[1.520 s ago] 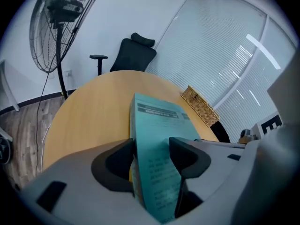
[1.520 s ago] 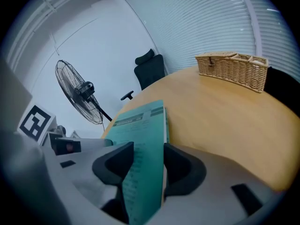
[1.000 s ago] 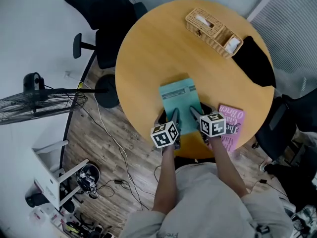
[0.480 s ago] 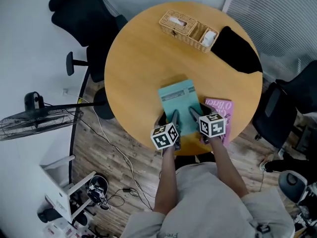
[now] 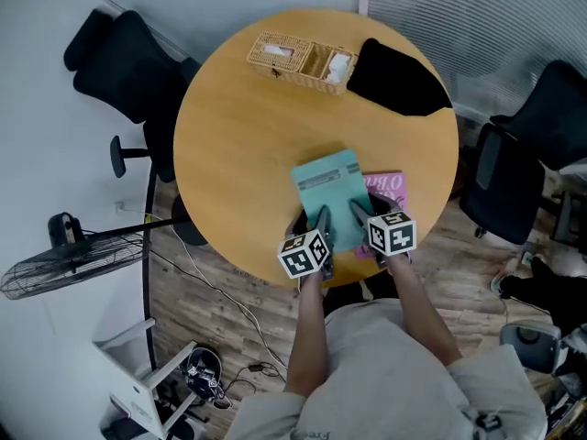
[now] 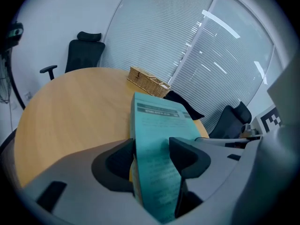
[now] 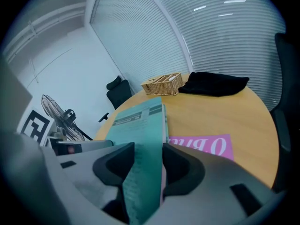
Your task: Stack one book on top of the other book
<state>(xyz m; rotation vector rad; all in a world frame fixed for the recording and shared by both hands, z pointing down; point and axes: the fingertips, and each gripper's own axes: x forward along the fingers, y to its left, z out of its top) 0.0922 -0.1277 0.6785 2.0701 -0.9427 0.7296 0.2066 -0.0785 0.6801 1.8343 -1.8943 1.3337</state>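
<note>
I hold a teal book [image 5: 330,189] by its near edge with both grippers, raised a little over the round wooden table [image 5: 248,136]. My left gripper [image 5: 321,220] is shut on its near left part; in the left gripper view the book [image 6: 157,121] stands between the pads of the left gripper [image 6: 152,151]. My right gripper [image 5: 358,213] grips the near right part, its jaws closing on the book [image 7: 140,118] between them. A pink book [image 5: 387,189] lies flat at the right, its left side under the teal one, and the right gripper view shows the pink book [image 7: 201,146] beside the right gripper [image 7: 149,161].
A wicker basket [image 5: 298,58] and a black cloth [image 5: 399,81] lie at the table's far side. Black office chairs stand at the left [image 5: 119,62] and right [image 5: 514,181]. A floor fan [image 5: 64,273] and cables are on the wooden floor at the left.
Both grippers have carried the teal book to the right across the table. It now overlaps the pink book's left side, where a gap showed before.
</note>
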